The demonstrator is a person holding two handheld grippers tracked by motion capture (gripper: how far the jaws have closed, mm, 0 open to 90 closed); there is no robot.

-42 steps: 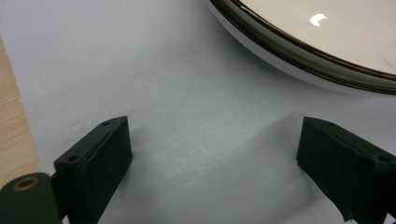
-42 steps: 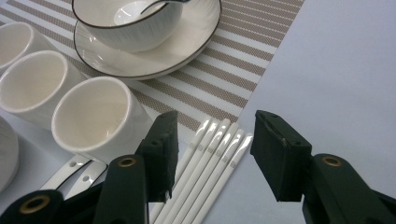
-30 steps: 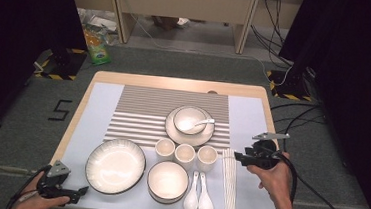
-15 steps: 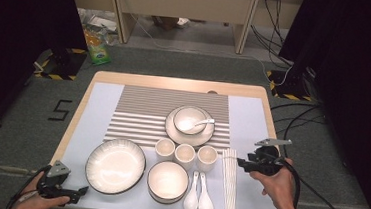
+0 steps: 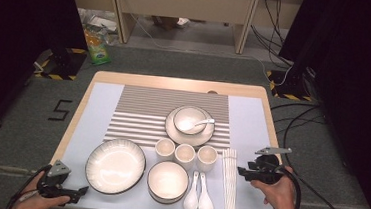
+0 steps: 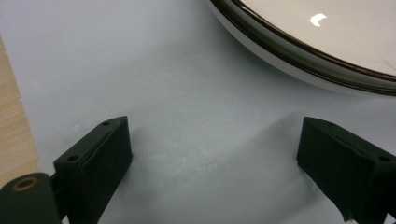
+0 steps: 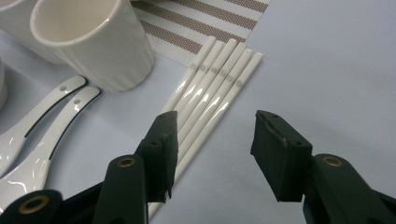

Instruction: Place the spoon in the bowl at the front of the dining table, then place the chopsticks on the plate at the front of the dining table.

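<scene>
My right gripper (image 5: 242,172) hovers low at the right of the table, its tips pointing at a bundle of white chopsticks (image 5: 229,185). In the right gripper view its jaws stand open (image 7: 215,140). The left jaw overlaps the chopsticks (image 7: 212,88) and the right jaw is over bare mat, with nothing pressed between them. My left gripper (image 5: 82,190) rests at the near left edge, open (image 6: 215,158) over bare mat, just short of the large plate's rim (image 6: 299,56). The large plate (image 5: 115,165) lies beside it.
A bowl (image 5: 167,181), three cups (image 5: 185,154) and two white spoons (image 5: 197,198) sit between the plate and the chopsticks. A small bowl with a spoon on a saucer (image 5: 189,121) stands on the striped mat (image 5: 138,111). A cup (image 7: 88,37) and spoons (image 7: 46,121) lie left of the chopsticks.
My right gripper has come nearer the table's front edge and lower, closing in on the chopsticks. The left gripper has stayed in place.
</scene>
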